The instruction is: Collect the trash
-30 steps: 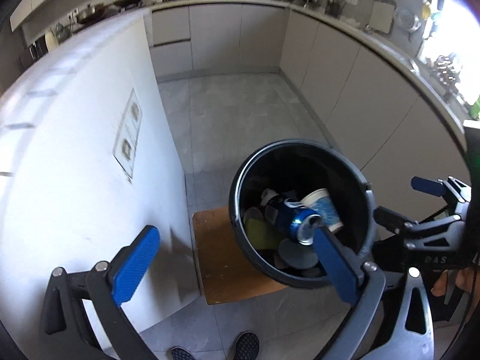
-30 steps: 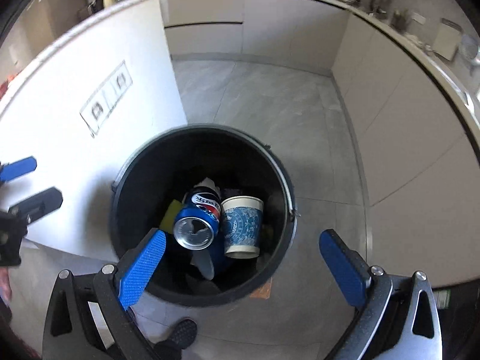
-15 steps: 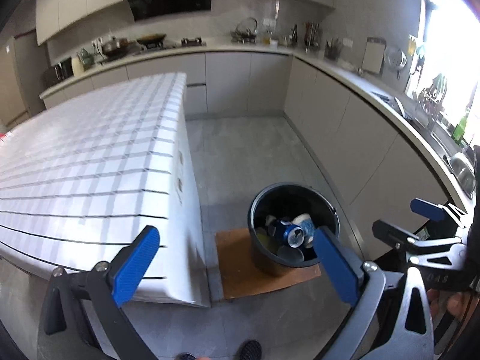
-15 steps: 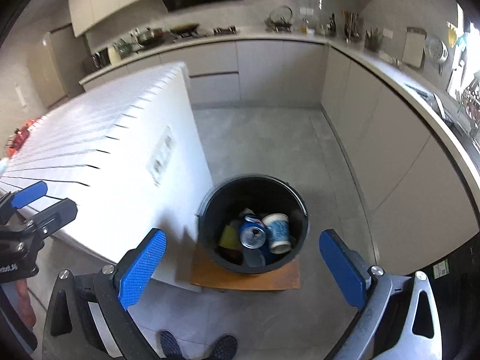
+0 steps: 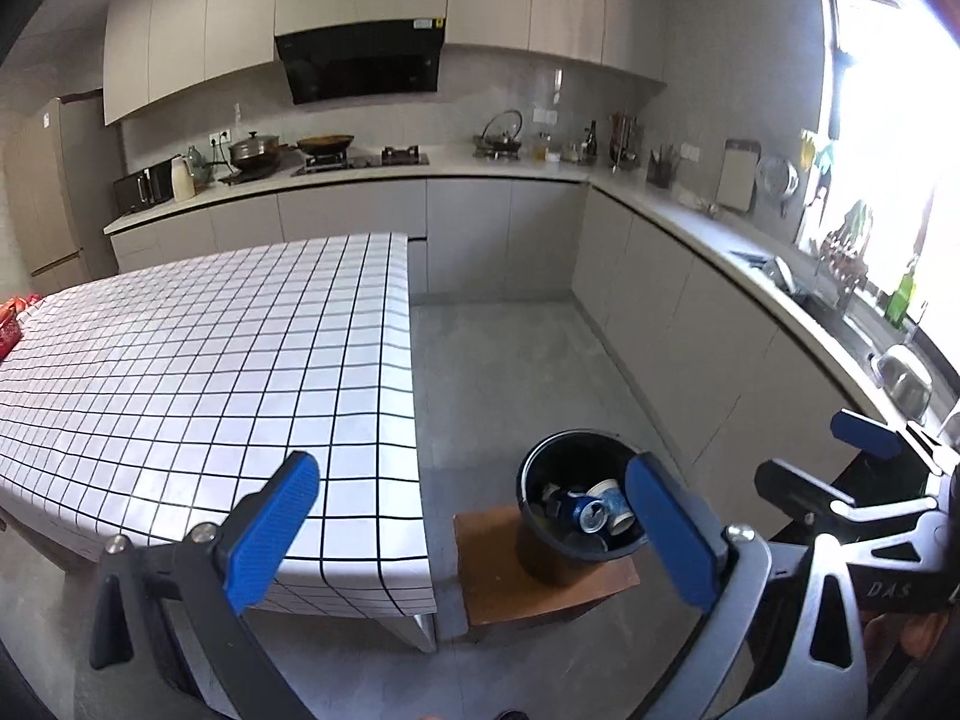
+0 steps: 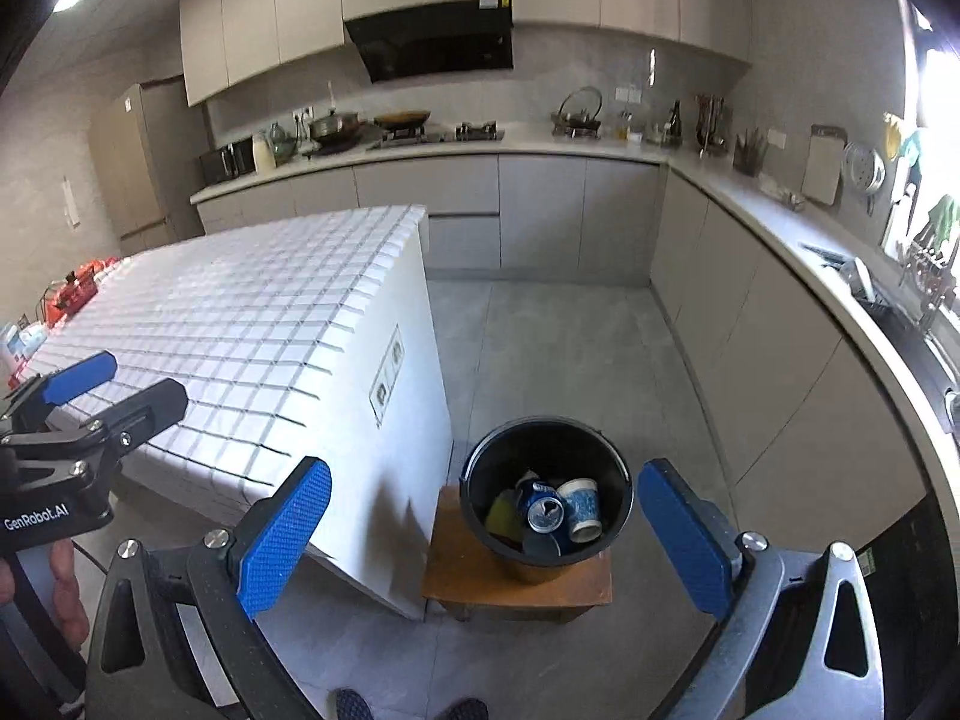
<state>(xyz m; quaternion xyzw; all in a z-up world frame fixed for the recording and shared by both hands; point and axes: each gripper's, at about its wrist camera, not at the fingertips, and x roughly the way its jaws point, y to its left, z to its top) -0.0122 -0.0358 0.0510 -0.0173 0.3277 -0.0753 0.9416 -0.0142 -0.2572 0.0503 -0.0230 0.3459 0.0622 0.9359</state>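
**Me:** Closest in, both pairs of tongs are spread wide with nothing between the blue pads. Left tongs point(image 5: 474, 531) hang over the corner of the table; right tongs point(image 6: 480, 531) frame the bin from above. My shoes show at the bottom edge, so I'm standing right at it.

**Spotter:** And the trash itself?

**Me:** It's inside the round black plastic bin point(image 6: 480, 468), which sits on a small brown wooden stool point(image 6: 468, 582) just beside the end of the white table with the black-grid cloth point(image 5: 210, 360). In there I can pick out a crumpled blue soda can point(image 6: 545, 513), a blue-patterned paper cup point(image 6: 582, 507) touching it, and something yellow-green point(image 6: 501, 516) against the left wall. Looks close to finished, I'd say.

**Spotter:** So what worries you?

**Me:** The perch. That bin stands high on a narrow stool; if either tongs swings low, a knock on the rim could tip it and spill the can and cup across the grey tiled floor point(image 5: 510, 372).

**Spotter:** Anything further out?

**Me:** At the far left end of the table there's red packaging point(image 6: 78, 291) and some small items I can't identify. If those count as trash, calling it done now would leave them behind. Beyond that, just the grey kitchen counter point(image 5: 492, 171) with pots, which I'd leave alone.
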